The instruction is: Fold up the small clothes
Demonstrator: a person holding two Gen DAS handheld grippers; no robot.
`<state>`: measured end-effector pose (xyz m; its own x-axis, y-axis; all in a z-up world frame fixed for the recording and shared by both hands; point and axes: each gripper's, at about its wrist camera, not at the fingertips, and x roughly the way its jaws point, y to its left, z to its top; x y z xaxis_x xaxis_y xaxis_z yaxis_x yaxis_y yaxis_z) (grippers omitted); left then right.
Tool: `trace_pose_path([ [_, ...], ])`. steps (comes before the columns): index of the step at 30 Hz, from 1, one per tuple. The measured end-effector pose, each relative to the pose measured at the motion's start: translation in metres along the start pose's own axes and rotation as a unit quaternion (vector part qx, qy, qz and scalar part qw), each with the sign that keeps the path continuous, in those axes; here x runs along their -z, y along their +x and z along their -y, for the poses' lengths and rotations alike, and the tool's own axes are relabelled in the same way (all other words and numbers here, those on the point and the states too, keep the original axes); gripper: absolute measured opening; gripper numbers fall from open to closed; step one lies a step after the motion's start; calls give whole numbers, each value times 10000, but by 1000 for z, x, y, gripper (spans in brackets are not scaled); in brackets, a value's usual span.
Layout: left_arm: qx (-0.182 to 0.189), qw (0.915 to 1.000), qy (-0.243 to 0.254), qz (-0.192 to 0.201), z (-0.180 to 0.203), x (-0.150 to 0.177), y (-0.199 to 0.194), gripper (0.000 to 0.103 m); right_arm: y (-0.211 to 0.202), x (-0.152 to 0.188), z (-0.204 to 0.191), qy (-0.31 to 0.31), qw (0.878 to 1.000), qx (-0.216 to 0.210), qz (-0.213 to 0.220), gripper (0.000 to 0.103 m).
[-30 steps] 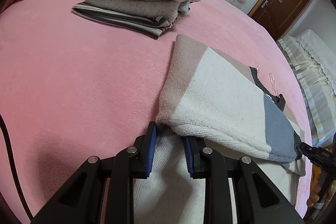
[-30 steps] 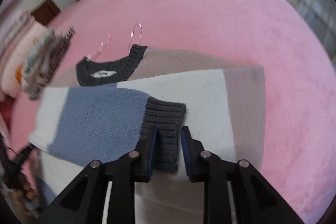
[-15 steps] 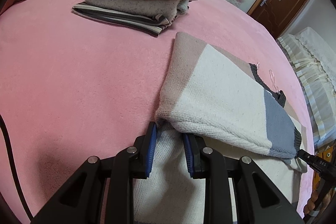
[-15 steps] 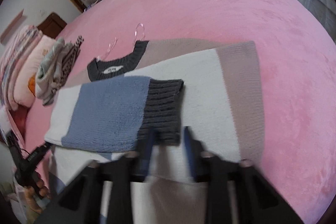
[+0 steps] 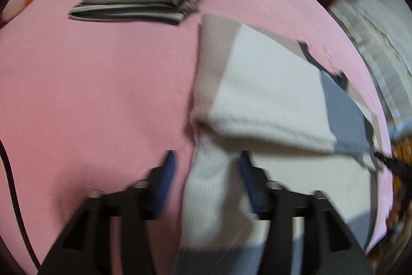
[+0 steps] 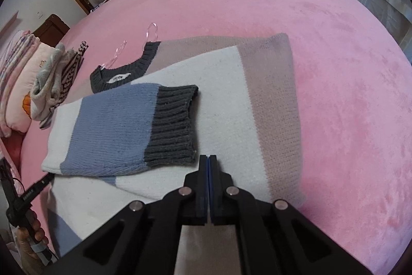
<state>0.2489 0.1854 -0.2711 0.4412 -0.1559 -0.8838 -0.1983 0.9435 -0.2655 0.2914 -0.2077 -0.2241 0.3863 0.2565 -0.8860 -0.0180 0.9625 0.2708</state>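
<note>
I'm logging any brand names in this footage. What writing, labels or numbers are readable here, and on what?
Nothing can be read for certain.
White neck label inside the sweater's dark collar: dark print, too small to read.
Black handle of the left gripper, as the right wrist view shows it: a line of small white lettering, too small and blurred to read.
Pillow by the folded clothes: a cartoon print, no words showing.
The left wrist view is motion-blurred; no text shows.

Left hand-held gripper [image 5: 206,166] now spread wide off the sweater [image 5: 270,99], right hand-held gripper [image 6: 208,159] closed, sleeve cuff [image 6: 172,125] released
</note>
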Motion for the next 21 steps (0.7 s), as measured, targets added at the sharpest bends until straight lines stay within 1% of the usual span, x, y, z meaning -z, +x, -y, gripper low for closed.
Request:
trace_pose_path([
  [1,6,10000,62,-8,-1,0,-4,64,-2,-2,0,-11,10000,-14,33,2],
  [4,-20,9994,310,160,-2,-5,-24,66,-6,-11,-9,-88,9999,-18,115,3],
  [5,-55,9992,317,258,-4,-12,-30,70,-6,-16,-12,-95,9999,-33,129,4],
  [6,-57,9990,298,324,-4,-17,-32,72,-4,-19,-15,-100,9999,-38,134,9],
  [7,-68,9989,261,386,-5,-24,-32,73,-2,-25,-18,-114,9998,-18,154,17],
  [8,-107,9988,174,446,-6,-35,-29,73,-1,-29,-19,-114,9998,5,175,22],
  [9,-86,9988,122,470,-6,-44,-26,73,2,-34,-21,-107,9997,15,209,31],
  [10,-19,9989,56,472,-7,-55,-19,73,4,-40,-22,-87,9997,22,234,35],
  [13,45,9994,-56,343,-9,-81,5,73,16,-54,-22,56,9998,-70,180,35],
  [14,-40,9996,-96,244,-10,-92,18,73,19,-57,-22,84,9998,-66,168,35],
  [17,-94,9995,-280,97,-16,-110,43,73,33,-64,-21,111,9999,-16,80,35],
  [21,203,9976,-644,173,-25,-125,57,73,40,-65,-22,-34,9999,-1,112,35],
])
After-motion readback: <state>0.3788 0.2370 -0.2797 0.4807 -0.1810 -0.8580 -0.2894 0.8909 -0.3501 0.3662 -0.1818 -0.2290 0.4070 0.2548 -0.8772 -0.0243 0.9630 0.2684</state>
